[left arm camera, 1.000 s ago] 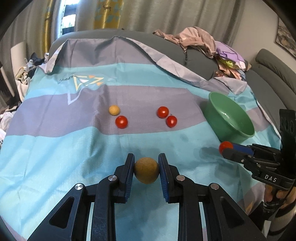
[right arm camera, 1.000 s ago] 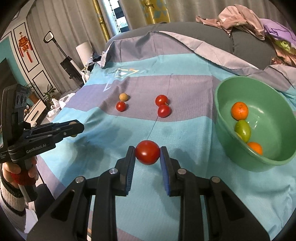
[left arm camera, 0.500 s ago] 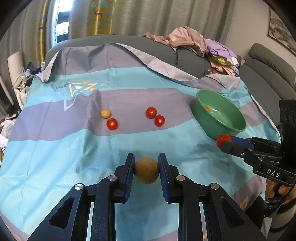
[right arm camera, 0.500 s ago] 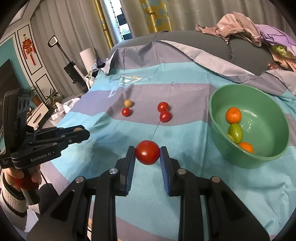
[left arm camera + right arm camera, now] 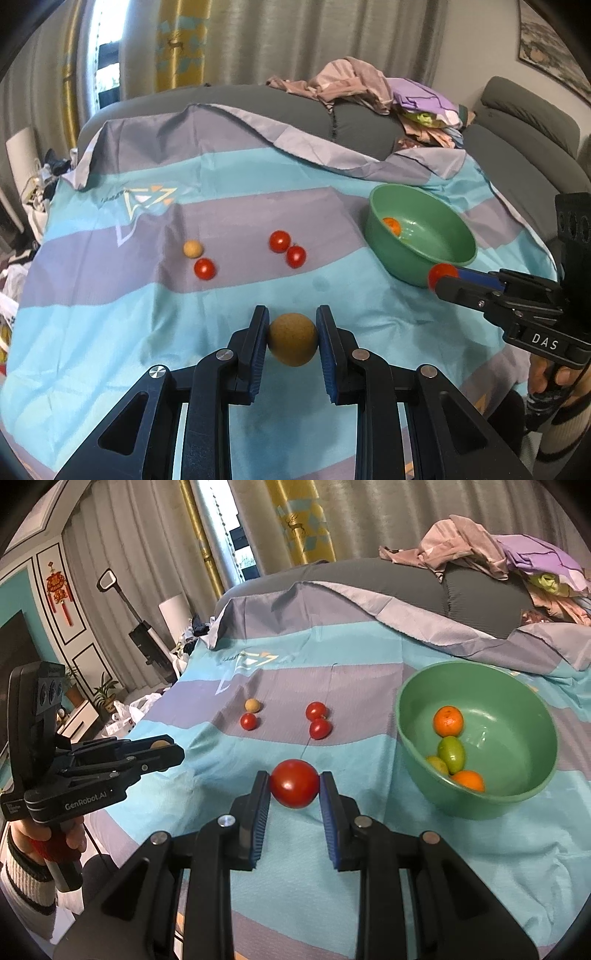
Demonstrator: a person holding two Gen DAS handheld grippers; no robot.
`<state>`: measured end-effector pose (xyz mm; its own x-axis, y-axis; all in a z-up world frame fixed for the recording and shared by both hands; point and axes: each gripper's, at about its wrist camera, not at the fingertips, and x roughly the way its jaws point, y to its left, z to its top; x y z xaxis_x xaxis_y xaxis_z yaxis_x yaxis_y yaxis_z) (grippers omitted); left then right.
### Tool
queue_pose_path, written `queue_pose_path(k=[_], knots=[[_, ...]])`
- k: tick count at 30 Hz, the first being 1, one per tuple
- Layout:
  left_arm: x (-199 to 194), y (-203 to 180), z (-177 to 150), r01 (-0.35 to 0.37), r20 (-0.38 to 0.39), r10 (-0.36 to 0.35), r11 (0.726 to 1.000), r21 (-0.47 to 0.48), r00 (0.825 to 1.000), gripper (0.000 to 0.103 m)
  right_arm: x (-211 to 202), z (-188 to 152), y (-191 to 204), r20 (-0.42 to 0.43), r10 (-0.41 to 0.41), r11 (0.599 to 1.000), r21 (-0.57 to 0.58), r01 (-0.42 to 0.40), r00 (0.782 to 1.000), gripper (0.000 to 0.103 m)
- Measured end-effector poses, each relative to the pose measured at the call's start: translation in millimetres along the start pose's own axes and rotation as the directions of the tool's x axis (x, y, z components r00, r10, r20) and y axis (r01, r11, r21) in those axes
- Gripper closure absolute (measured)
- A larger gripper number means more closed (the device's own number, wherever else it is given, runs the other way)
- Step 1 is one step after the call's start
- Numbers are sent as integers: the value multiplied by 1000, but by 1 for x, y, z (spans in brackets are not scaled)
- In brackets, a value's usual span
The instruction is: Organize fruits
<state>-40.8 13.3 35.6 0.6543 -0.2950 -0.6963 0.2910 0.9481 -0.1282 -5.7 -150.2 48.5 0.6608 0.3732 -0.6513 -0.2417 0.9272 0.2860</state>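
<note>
My left gripper [image 5: 292,339] is shut on a round brown fruit [image 5: 292,339], held above the striped cloth. My right gripper [image 5: 294,788] is shut on a red tomato [image 5: 294,788], also lifted off the cloth. A green bowl [image 5: 532,797] sits to the right and holds two oranges [image 5: 448,720] and green fruits [image 5: 451,754]. On the cloth lie a small tan fruit [image 5: 192,248], a single tomato [image 5: 204,268] beside it, and a pair of tomatoes [image 5: 279,241] further right. In the left wrist view the right gripper [image 5: 443,275] shows at the right, near the bowl [image 5: 391,254].
The teal and grey striped cloth [image 5: 92,325] covers a grey sofa [image 5: 369,129]. A heap of clothes [image 5: 369,88] lies on the sofa back. Curtains hang behind. A standing appliance [image 5: 144,642] and bags lie left of the sofa. A hand in a striped sleeve [image 5: 26,878] holds the left gripper.
Both grippers rose and drew back with their fruit, so more cloth and bowl shows. The bowl's inside now shows in the left wrist view.
</note>
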Motion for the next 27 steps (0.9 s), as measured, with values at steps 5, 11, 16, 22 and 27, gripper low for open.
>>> queue_pose_path(k=[5,11,16,22,27], knots=[[1,-12,7,7,9,-7,1000,31,1000,77,-7,1,-7,20,-8,1000,10,8,1000,75],[4,-28,15,21,13,-21,998,67,1000,77,-15,3,-18,44,-20,999,29,19,999,75],[8,-41,21,35,17,-36,995,93,999,77,-19,3,-27,59,-31,999,43,28,998,75],[13,-57,30,57,18,-59,990,129,998,77,-25,3,-38,75,-47,997,63,42,996,75],[18,-71,36,72,18,-76,985,156,997,77,-27,3,-47,82,-60,996,78,54,995,75]])
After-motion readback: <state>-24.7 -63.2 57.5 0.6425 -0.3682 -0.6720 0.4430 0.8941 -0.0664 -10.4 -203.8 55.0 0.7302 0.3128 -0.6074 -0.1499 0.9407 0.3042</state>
